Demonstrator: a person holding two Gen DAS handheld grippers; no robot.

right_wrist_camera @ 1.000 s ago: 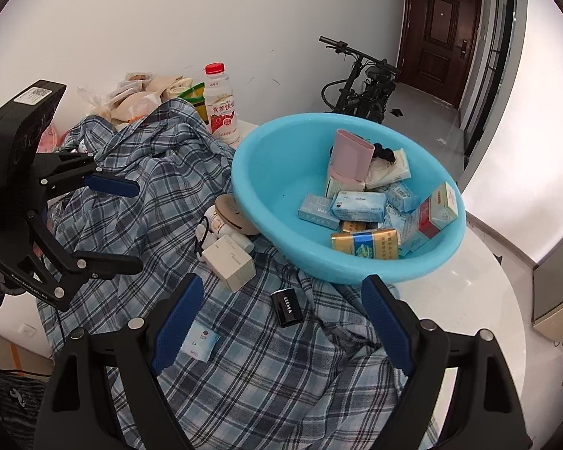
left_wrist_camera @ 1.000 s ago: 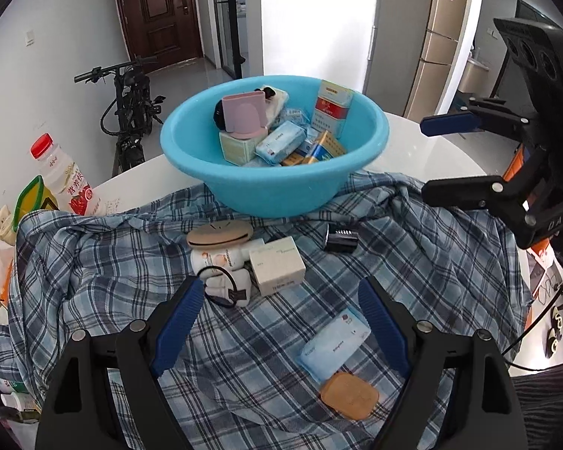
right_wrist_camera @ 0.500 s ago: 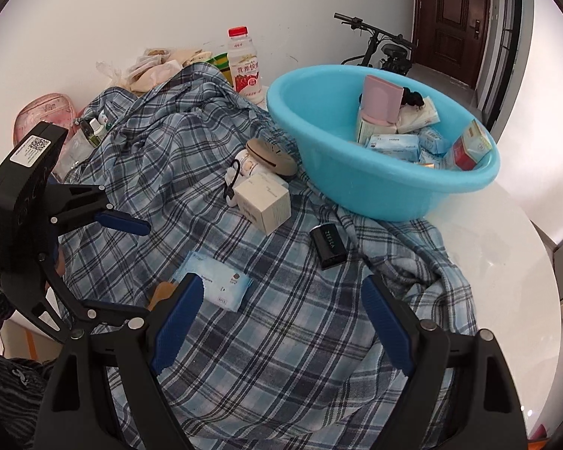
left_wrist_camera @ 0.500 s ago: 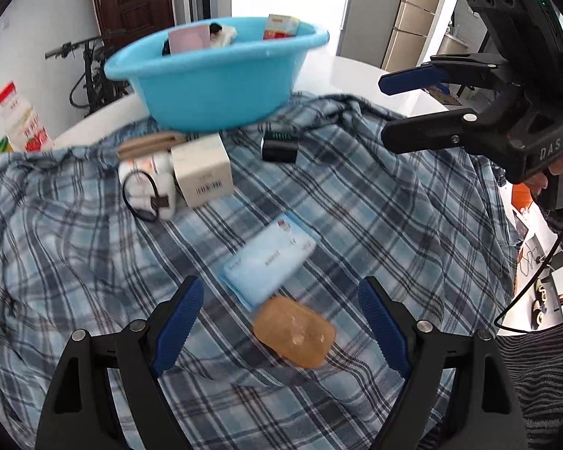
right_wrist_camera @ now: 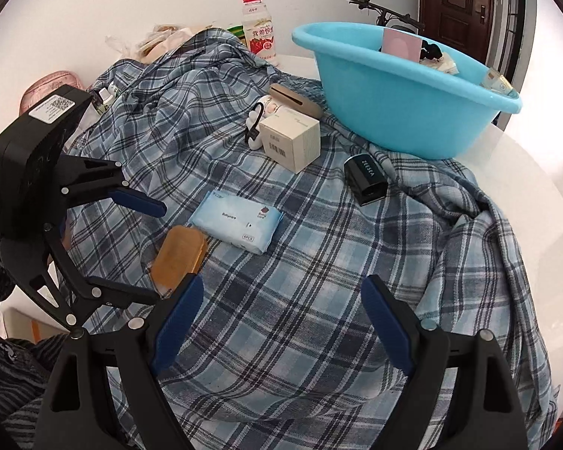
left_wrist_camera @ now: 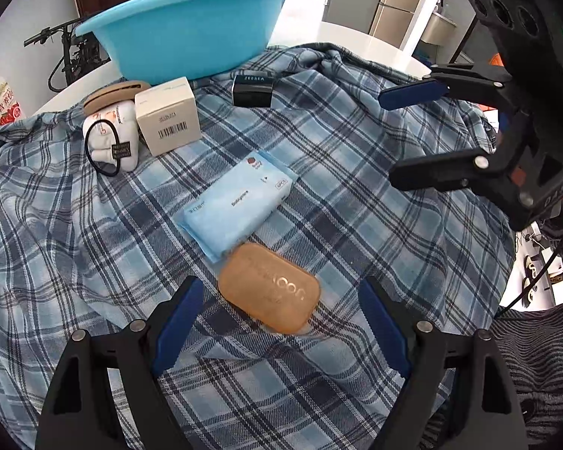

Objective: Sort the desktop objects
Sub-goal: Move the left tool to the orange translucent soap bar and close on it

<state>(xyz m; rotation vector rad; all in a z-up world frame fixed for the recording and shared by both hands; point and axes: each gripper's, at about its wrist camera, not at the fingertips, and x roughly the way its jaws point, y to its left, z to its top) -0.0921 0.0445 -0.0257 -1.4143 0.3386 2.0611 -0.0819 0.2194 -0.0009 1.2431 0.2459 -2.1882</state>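
An orange soap bar [left_wrist_camera: 270, 292] lies on the plaid shirt [left_wrist_camera: 356, 206], just ahead of my open left gripper [left_wrist_camera: 281, 322] and between its blue pads without touching them. Behind the soap rests a light blue wipes pack [left_wrist_camera: 240, 202]. Farther back stand a white barcode box [left_wrist_camera: 169, 114], a black box [left_wrist_camera: 253, 90], a white pouch with a black hair tie [left_wrist_camera: 112, 137] and a tan case [left_wrist_camera: 116, 90]. The blue basin [right_wrist_camera: 394, 86] holds several items. My right gripper [right_wrist_camera: 281, 322] hovers open and empty over bare cloth, right of the soap bar [right_wrist_camera: 178, 255] and wipes pack [right_wrist_camera: 236, 223].
A red-capped drink bottle [right_wrist_camera: 259, 33] and bags stand by the wall behind the shirt. The white round table's rim [right_wrist_camera: 536, 195] shows on the right. A bicycle [left_wrist_camera: 67, 56] and a dark door are in the background. A person's striped sleeve [left_wrist_camera: 536, 356] is at the edge.
Both grippers have come down toward the shirt. The soap and wipes now fill the left view, and the basin is seen from the side instead of from above.
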